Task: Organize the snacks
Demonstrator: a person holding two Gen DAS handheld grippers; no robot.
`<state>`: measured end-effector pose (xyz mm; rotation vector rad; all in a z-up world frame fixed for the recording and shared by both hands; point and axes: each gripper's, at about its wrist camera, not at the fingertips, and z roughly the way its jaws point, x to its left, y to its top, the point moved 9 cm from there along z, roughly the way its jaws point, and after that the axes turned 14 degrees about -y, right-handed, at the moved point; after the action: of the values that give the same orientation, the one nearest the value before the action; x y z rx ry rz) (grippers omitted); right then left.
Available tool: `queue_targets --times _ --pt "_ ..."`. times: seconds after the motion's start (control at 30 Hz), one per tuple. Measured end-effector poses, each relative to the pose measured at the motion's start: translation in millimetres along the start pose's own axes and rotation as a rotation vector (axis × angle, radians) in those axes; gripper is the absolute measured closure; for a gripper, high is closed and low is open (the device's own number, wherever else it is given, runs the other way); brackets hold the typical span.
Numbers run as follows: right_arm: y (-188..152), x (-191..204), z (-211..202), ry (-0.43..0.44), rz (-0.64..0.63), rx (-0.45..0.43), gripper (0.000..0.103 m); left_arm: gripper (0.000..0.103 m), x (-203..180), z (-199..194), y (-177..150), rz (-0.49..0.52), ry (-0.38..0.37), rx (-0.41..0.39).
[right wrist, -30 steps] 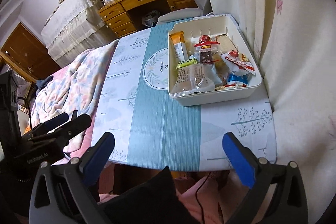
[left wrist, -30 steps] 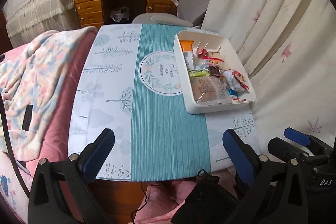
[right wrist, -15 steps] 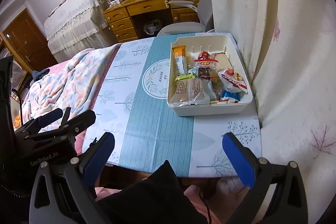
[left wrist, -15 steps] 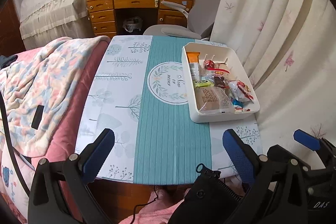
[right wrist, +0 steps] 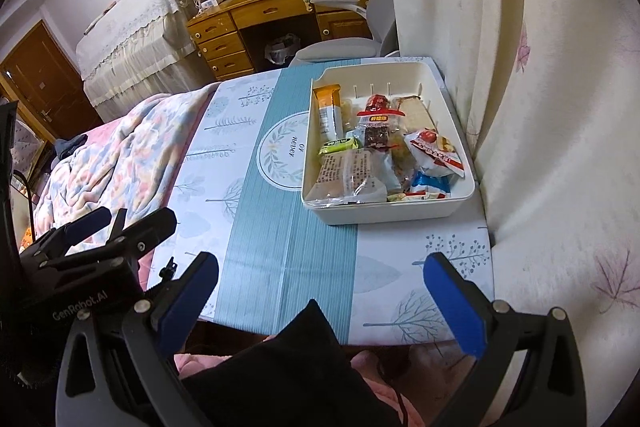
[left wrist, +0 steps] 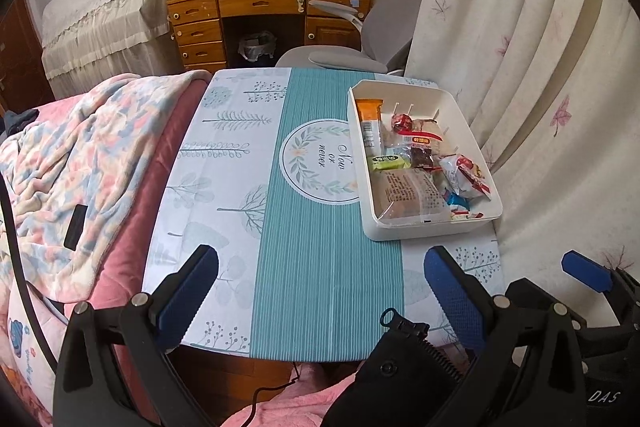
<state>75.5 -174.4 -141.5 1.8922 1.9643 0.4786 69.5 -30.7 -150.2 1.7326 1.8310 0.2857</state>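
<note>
With every snack lying in the white tray [left wrist: 436, 227], both grippers pull back toward the table's near edge.
The tray sits right of centre in both views, on the patterned tablecloth [left wrist: 320, 267]; no snack lies loose on it, so the sorting looks finished. The left gripper [left wrist: 320, 291] and right gripper [right wrist: 320, 291] gape wide and empty. Compared with a second ago, the tray appears smaller and farther, with more of the desk [left wrist: 264, 3] showing.
</note>
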Motion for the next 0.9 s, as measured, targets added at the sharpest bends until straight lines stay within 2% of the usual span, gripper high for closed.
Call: queue_targets --times 0.9 --pt "4.9 -12.6 17.5 0.006 0.016 0.039 0.000 0.001 -2.5 6.1 5.2 0.007 0.029 0.011"
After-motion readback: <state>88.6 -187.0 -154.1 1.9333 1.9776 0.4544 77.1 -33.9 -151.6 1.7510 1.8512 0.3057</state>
